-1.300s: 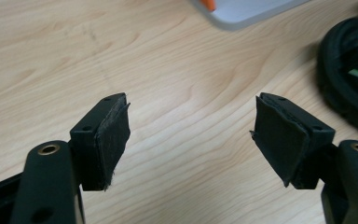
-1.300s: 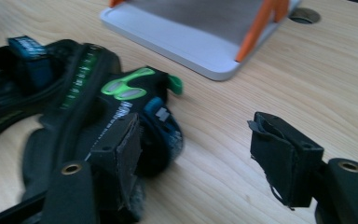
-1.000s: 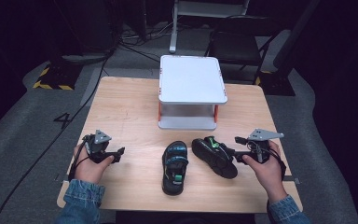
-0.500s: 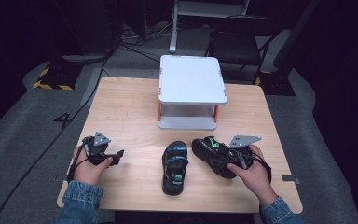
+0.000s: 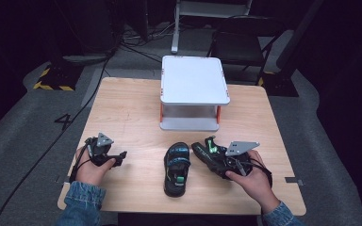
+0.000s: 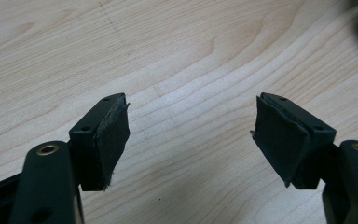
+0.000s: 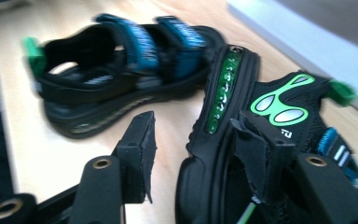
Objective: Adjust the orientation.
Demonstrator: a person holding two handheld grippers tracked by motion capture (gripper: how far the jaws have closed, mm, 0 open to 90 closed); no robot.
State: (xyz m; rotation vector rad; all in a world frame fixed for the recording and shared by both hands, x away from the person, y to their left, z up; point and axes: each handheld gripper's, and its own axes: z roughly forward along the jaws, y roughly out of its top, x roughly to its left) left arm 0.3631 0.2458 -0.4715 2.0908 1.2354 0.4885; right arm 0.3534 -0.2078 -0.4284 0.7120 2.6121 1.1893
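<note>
1. My left hand rests on the left part of the wooden table, holding my left gripper, which points to the right, toward the middle of the table.
2. In the left gripper view its jaws stand wide apart, with nothing between the pads but bare wood grain under them.
3. Near the table's middle, well apart from that gripper, lies a black sandal with blue straps, sole down, its length running away from me.
4. Behind it, at the far middle of the table, stands a white two-tier stand with orange legs.
5. Just right of the first sandal lies a second sandal, black with green markings, tipped onto its side; in the right gripper view its sole edge with a green strip faces up.
6. My right gripper is spread, and its jaws straddle that tipped sandal's sole edge: one pad sits on the strap side, the other hangs over bare table; I cannot tell whether either pad touches.
7. My right hand holds this gripper at the table's right front, the grey plate on top.
</note>
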